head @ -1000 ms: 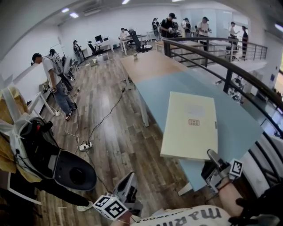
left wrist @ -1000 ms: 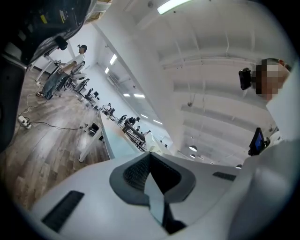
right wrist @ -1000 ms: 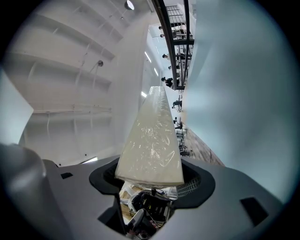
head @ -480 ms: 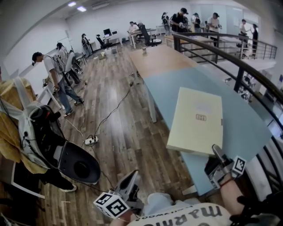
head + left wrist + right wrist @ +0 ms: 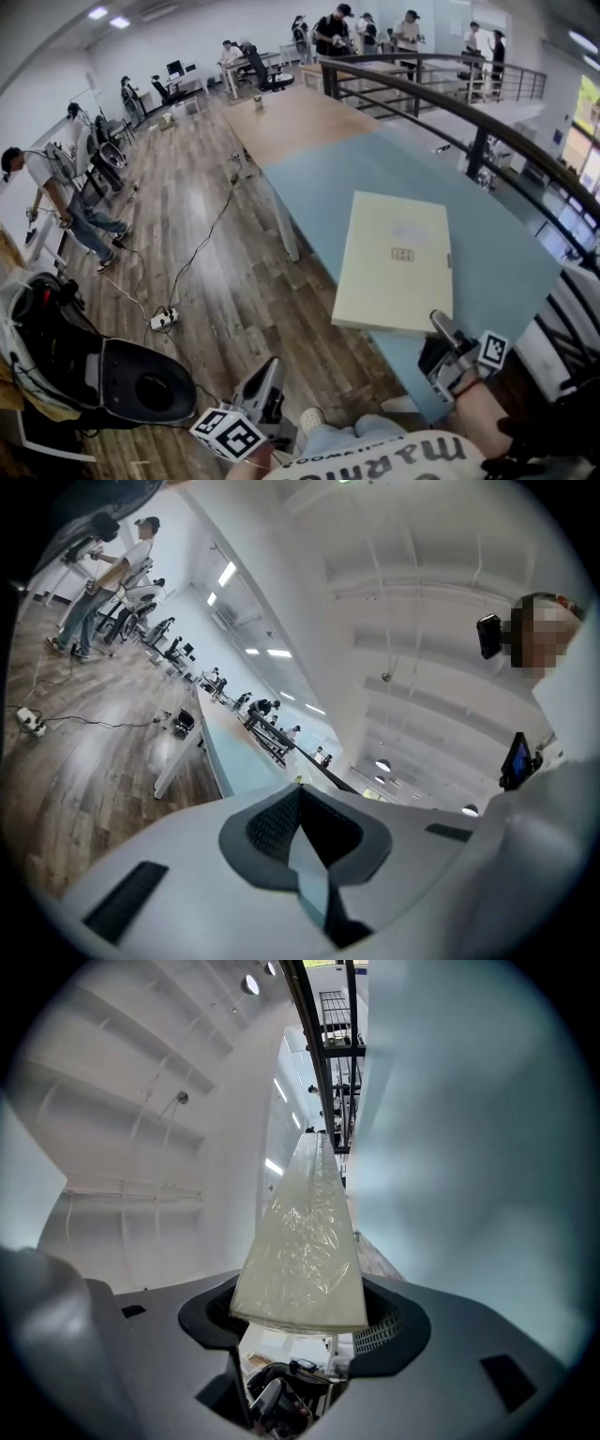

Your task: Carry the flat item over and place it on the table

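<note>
- A long table (image 5: 487, 253) is seen with a light blue top at its near end and a bare wood-coloured top at its far end.
- The flat item (image 5: 398, 258), pale yellow and wrapped in clear film, is held over the table's near end, with its near left corner past the table's left edge. Whether it rests on the top cannot be told.
- The item's near edge is pinched between the fingers of the right gripper (image 5: 442, 328), at the table's near end. In the right gripper view the item is seen edge-on between the pads.
- The left gripper (image 5: 267, 380) is held low, to the left of the table's near end and well apart from it. Its fingers are pressed together and nothing is seen between them.
- A wood-plank floor (image 5: 234, 281) is spread out to the left of the table, and a power strip (image 5: 161, 319) with trailing cables is seen lying on it.
- A black railing (image 5: 450, 112) is run along the table's right side.
- Several people (image 5: 333, 33) are gathered beyond the table's far end, before white walls. More people are seen standing far to its left.
</note>
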{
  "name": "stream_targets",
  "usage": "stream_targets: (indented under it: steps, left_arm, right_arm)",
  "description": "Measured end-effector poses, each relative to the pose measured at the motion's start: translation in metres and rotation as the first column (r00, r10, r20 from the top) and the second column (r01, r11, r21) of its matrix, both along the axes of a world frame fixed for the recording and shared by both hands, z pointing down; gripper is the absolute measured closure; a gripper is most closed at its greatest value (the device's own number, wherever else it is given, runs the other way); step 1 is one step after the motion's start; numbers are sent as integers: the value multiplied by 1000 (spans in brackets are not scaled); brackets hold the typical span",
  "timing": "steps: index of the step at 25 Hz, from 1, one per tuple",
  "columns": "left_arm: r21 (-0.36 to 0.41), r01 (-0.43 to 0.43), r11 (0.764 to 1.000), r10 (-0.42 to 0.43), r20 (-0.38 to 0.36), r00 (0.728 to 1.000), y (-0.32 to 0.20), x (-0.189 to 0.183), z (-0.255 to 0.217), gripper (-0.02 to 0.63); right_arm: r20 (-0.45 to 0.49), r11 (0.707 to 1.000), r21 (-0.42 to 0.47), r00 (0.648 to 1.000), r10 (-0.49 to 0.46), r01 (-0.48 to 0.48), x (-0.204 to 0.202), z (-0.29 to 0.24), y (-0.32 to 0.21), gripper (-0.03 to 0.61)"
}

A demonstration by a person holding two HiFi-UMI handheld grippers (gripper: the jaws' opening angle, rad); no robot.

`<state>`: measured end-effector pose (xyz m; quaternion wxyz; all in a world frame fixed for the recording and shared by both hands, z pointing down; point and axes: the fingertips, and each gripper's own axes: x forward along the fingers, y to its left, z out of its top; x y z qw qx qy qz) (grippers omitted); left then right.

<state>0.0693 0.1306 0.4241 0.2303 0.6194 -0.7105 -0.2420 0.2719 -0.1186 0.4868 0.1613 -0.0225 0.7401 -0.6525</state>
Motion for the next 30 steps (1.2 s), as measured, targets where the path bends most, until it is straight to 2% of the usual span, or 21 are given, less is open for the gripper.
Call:
stream_targets:
  steps: [7,13,18,24,30]
  left_arm:
    - [-9,-40,999,40,-4,999,-21,-69,-12,611]
    - [-49,-58,997,57,-19,998,-34,-127,-3,611]
    - [-46,-95,994,94,-18,995,-48,-158,3,611]
    - [-55,-155,986,154,-14,988,-60,-176,7,611]
    - [-36,-146,989,147,8,989,-60,-202,-1,611]
  right_arm:
    - [-28,994,-36,995,98,-99,-25,-3,-11,276]
    - [-42,984,-44,984,173,-175,-46,-4,-22,276]
    - [-71,976,-41,975,212,-215,-59,7,-22,276]
    - [-82,966,-51,965,248,-253,-80,11,-24,276]
    - [-72,960,-46,959,273,-277,-98,12,-26,276]
